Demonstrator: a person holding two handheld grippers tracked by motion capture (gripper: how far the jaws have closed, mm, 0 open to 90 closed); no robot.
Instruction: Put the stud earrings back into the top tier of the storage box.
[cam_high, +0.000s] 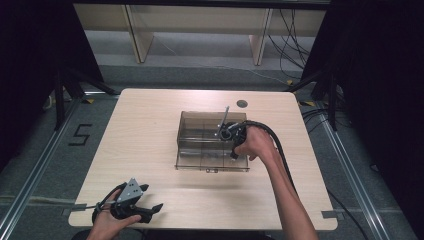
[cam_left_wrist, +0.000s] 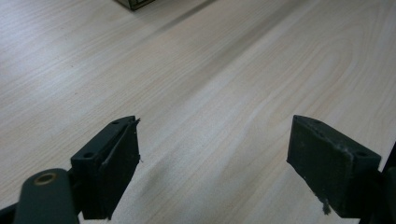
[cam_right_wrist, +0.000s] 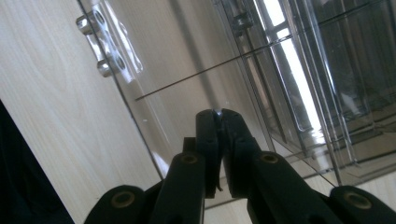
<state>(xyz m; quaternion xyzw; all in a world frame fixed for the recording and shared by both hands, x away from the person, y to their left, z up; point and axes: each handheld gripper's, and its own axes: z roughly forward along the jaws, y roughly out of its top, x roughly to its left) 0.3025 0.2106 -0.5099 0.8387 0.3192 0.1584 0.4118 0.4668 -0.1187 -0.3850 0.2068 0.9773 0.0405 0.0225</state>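
High view: clear plastic box (cam_high: 212, 141) mid-worktop (cam_high: 150, 130), right gripper (cam_high: 234, 142) at its right side, left gripper (cam_high: 145, 205) at the near-left corner | Left gripper view: fingers (cam_left_wrist: 112, 163) wide over bare wood | Right gripper view: fingers (cam_right_wrist: 208, 135) pressed together against the box's clear lid (cam_right_wrist: 187, 70).

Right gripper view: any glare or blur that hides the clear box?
Right gripper view: a bright glare streak runs down the clear box, washing out its dividers; the shut right gripper is soft, being so near. High view: even light on the table, dark surroundings. Left gripper view: sharp wood grain, open left gripper.
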